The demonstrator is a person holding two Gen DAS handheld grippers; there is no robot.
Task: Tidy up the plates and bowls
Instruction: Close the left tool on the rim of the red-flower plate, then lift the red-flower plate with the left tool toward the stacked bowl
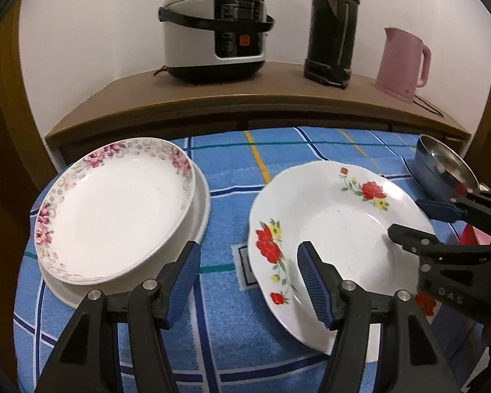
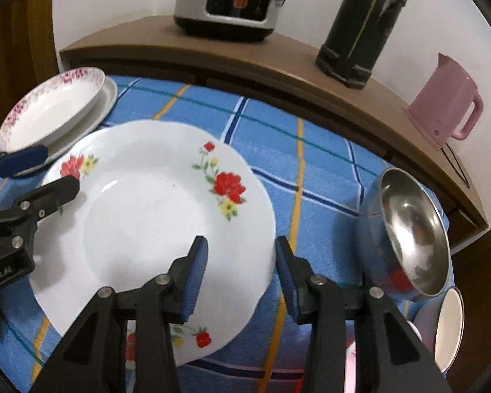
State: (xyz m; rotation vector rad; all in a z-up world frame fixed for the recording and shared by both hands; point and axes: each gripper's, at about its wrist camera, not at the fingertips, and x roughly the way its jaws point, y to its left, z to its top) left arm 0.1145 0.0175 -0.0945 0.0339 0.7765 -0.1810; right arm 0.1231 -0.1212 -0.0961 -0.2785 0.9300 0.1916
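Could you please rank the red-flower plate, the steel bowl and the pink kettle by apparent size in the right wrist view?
1. red-flower plate, nearest the camera
2. steel bowl
3. pink kettle, farther back, so its true rank against the bowl is unsure

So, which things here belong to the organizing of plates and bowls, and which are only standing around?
Part of the job:
- red-flower plate
- pink-flower plate on a plain white plate
- steel bowl
- white bowl

Just standing about, on the wooden shelf:
- rice cooker
- black thermos
- pink kettle
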